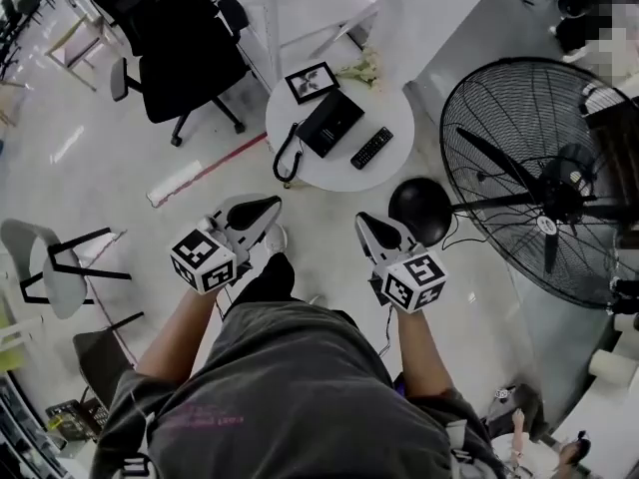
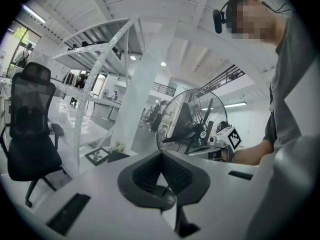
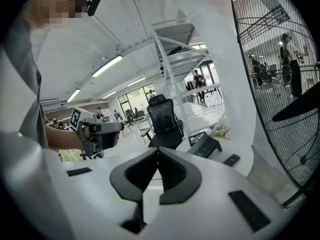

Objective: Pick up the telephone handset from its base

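On a small round white table (image 1: 394, 118) lies a black telephone base (image 1: 330, 121). Its handset and coiled cord (image 1: 288, 154) curve along the table's left edge. The phone (image 3: 207, 145) also shows in the right gripper view, and its dark edge (image 2: 118, 156) in the left gripper view. My left gripper (image 1: 268, 211) and right gripper (image 1: 367, 226) hover side by side over the floor, short of the table and pointing toward it. On both grippers (image 2: 161, 156) (image 3: 159, 156) the jaws are shut, tips touching, nothing between them.
A black remote (image 1: 371, 148), a framed picture (image 1: 312, 81) and some flowers (image 1: 361, 68) share the table. A large floor fan (image 1: 544, 178) with a black dome base (image 1: 419, 208) stands right of it. A black office chair (image 1: 175, 38) is behind, a grey chair (image 1: 40, 267) at left.
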Demonstrator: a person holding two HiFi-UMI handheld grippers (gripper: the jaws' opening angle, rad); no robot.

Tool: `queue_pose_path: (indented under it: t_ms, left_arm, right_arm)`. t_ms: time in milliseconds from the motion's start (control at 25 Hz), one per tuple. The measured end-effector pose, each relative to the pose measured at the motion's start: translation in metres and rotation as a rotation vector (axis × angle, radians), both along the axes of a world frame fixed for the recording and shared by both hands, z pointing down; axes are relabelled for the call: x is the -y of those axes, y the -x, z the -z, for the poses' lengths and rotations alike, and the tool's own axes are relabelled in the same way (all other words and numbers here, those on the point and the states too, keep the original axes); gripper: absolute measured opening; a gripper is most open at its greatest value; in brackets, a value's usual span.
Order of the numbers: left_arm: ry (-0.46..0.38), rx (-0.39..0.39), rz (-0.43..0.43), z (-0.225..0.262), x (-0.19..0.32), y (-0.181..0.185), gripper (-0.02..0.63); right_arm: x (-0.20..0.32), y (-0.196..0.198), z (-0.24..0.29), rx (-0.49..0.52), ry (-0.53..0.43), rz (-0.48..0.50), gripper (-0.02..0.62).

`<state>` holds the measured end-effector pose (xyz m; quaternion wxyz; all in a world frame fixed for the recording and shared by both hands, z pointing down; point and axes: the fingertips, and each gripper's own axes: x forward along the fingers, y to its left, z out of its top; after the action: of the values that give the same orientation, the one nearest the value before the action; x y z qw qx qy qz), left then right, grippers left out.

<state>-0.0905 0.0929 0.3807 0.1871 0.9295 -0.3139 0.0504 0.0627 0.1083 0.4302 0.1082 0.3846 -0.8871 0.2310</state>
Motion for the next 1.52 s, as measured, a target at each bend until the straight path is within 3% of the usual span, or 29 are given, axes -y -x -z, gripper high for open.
queue_pose_path:
  t_ms: [640, 1520]
  left_arm:
    - [0.035, -0.022, -0.094, -0.006, 0.108, 0.051, 0.015]
    - [0.066, 0.011, -0.119, -0.023, 0.171, 0.046, 0.015]
  right_arm:
    - [0.089, 0.055, -0.001, -0.030, 0.051, -0.082, 0.021]
    - [0.146, 0.061, -0.011, -0.001, 0.068, -0.096, 0.021]
